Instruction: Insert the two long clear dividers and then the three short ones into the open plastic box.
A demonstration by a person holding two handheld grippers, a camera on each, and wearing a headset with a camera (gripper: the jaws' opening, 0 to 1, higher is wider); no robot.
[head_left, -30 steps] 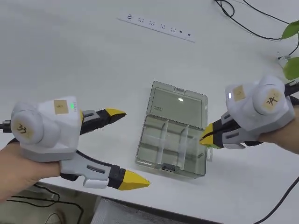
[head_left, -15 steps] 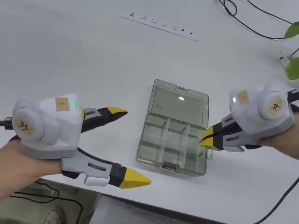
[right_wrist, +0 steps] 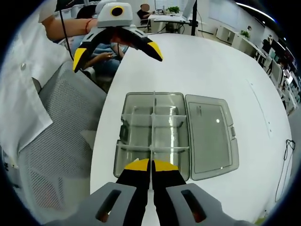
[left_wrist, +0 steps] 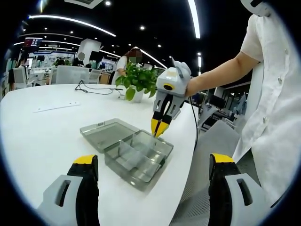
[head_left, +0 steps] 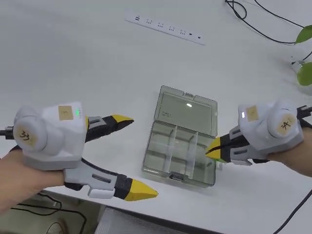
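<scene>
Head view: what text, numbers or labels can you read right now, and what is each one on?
"33": round sticker on the left gripper.
"34", as far as it can be read: matching sticker on the right gripper.
Too blurred to read: square tan labels, one on top of each gripper.
Too small to read: marks on the power strip and the box lid.
</scene>
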